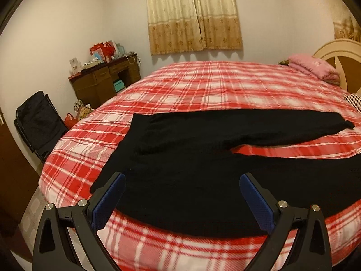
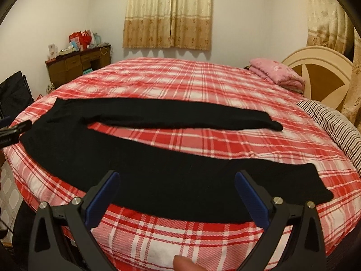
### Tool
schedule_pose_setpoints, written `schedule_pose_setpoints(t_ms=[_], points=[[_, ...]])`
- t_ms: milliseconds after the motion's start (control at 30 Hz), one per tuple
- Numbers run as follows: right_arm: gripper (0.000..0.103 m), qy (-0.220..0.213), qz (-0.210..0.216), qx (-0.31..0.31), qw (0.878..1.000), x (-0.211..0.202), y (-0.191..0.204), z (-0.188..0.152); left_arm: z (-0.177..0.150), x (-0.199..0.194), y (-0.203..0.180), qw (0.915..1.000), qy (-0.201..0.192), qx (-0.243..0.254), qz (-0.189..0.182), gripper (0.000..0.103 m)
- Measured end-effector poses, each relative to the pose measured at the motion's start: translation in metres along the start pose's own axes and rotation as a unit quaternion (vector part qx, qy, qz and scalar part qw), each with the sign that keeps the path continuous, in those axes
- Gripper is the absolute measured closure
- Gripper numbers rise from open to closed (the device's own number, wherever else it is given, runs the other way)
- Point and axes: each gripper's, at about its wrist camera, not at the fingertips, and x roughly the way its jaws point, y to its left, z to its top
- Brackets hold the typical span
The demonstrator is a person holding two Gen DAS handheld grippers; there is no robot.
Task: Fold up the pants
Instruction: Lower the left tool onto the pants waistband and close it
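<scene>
Bed in red plaid carries black pants spread flat, legs parted in V toward headboard side, likely laid out ready for first fold. Left gripper wide open, empty, hovering over waist end. Right gripper wide open, empty, above near leg.

Warm, dim indoor light from overhead. Heavy fisheye bowing, dark vignette at corners. Bedspread plaid blurred near lower edge. Black pants featureless, detail lost. No glare.
</scene>
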Motion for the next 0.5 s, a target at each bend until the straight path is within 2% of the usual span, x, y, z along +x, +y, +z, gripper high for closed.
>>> schedule_pose_setpoints(t_ms=[100,267,400,500], points=[[0.000,0.012,0.002,0.003,1.000,0.013,-0.005,0.000,0.011,0.028,0.017,0.9998,0.012,0.012,0.006,0.001],[0.000,0.018,-0.008,0.022,1.000,0.029,-0.024,0.002,0.047,0.085,0.073,0.9992,0.017,0.003,0.036,0.001],[0.000,0.020,-0.006,0.042,0.999,0.044,-0.037,0.004,0.075,0.138,0.112,0.9981,0.047,-0.014,0.037,0.001],[0.003,0.018,-0.008,0.047,0.999,0.051,-0.040,0.002,0.090,0.176,0.126,0.9975,0.064,-0.017,0.026,0.002]])
